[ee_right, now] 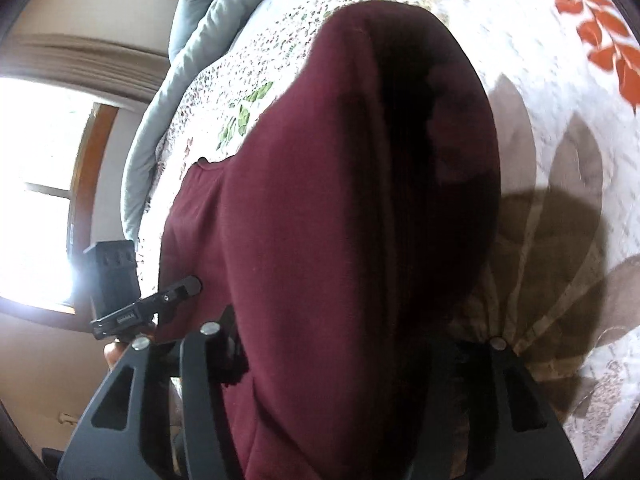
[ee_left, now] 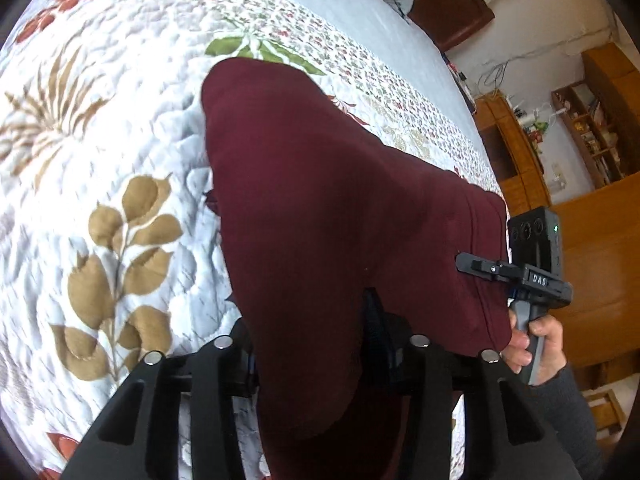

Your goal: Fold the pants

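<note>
Dark red pants (ee_left: 340,200) lie folded over on the flowered quilt (ee_left: 120,120) and run up into both wrist views. My left gripper (ee_left: 308,328) has its jaws apart, with the near end of the cloth draped loosely in the gap and over one finger (ee_left: 374,320). At the cloth's right edge, a hand (ee_left: 536,340) holds my right gripper (ee_left: 464,260), its tip against the hem. In the right wrist view the pants (ee_right: 340,200) cover the right gripper (ee_right: 336,344). One finger (ee_right: 230,344) shows, the other is hidden under cloth, and the left gripper (ee_right: 192,284) sits at the cloth's left edge.
The quilt (ee_right: 560,80) spreads wide around the pants. A grey duvet (ee_right: 192,40) is bunched at the far end of the bed. Wooden cabinets and shelves (ee_left: 600,132) stand beyond the bed's right edge, and a bright window (ee_right: 32,200) lies on the other side.
</note>
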The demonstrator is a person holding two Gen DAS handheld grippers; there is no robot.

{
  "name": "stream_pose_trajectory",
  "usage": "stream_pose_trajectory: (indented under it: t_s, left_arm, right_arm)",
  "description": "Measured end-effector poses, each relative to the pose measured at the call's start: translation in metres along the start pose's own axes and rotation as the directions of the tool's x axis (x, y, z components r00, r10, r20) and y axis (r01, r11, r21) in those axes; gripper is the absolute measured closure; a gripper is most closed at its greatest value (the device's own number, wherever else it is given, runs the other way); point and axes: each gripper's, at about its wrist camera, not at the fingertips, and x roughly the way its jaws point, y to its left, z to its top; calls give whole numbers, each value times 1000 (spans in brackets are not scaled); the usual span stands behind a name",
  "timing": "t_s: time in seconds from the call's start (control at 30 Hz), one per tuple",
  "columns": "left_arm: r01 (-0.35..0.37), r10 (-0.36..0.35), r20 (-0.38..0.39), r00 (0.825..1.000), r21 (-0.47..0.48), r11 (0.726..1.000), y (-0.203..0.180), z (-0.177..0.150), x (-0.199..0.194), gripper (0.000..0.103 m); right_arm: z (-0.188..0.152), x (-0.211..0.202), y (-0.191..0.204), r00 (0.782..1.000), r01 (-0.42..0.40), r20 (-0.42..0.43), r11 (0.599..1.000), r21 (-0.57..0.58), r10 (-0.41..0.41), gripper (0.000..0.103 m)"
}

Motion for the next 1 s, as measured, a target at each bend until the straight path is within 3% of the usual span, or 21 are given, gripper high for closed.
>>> stream_pose_trajectory:
  t_s: [0.03,0.1,0.17,0.23,0.27,0.33,0.4,0.5,0.53,0.57,0.6,0.63,0.67,0.73,0.83,0.9,1.0]
  left_arm:
    - [10,-10,3,1000,-10,1000,3,1,-2,51]
    - [11,-10,20,1000,-24,1000,4,-4,-15,48]
    - [-26,27,80,996,-11,1000,5,-7,-37,46]
    - [-65,61,179,982,14,998,-3,-9,-63,46]
    - [-61,52,245,968,32,998,-8,-14,-79,46]
    - [-17,-4,306,952,67,998,-19,-20,-93,46]
    - [78,-110,299,948,117,990,-30,-32,-92,47]
    - [189,-222,261,939,147,971,-42,-50,-75,47]
    - [218,-247,245,938,139,966,-40,-57,-68,47]
    - [227,-250,223,942,123,966,-34,-64,-58,47]
    - [217,-235,212,948,105,970,-38,-63,-49,48]
    - [215,-228,202,952,87,973,-38,-67,-40,50]
    - [231,-239,186,953,67,971,-30,-70,-33,59]
    - [251,-255,190,948,45,967,-22,-73,-31,64]
    - [295,-294,191,937,20,955,-14,-68,-29,64]
    - [311,-306,186,934,4,950,-10,-65,-28,63]
    - [341,-334,187,924,-3,940,2,-69,-33,58]
  right_arm:
    - [-6,-4,2,1000,-2,-2,1000,1,2,44]
    - [-7,-21,8,999,39,7,999,-11,-39,29]
    - [-8,-50,6,996,68,61,997,-27,-66,31]
    - [-2,-84,11,975,160,162,987,-24,-154,47]
    - [0,-104,18,955,196,233,980,-26,-185,62]
    - [3,-114,34,954,156,268,986,-66,-133,77]
    - [4,-99,56,974,79,223,989,-129,-48,86]
    - [19,-41,78,992,18,129,991,-132,-1,87]
    - [21,-27,73,994,16,109,993,-113,-4,87]
    - [26,-20,61,995,32,94,996,-87,-23,103]
    - [32,-13,39,993,80,91,996,-45,-75,103]
    - [36,-10,15,995,49,87,999,16,-50,103]
    - [41,-9,7,996,16,91,999,45,-20,103]
    - [37,-18,-17,994,-51,100,995,90,42,103]
    - [37,-32,-15,993,-68,106,993,98,58,103]
    - [24,-67,-29,986,-95,146,990,102,79,102]
    - [-5,-86,3,963,-216,175,975,51,205,101]
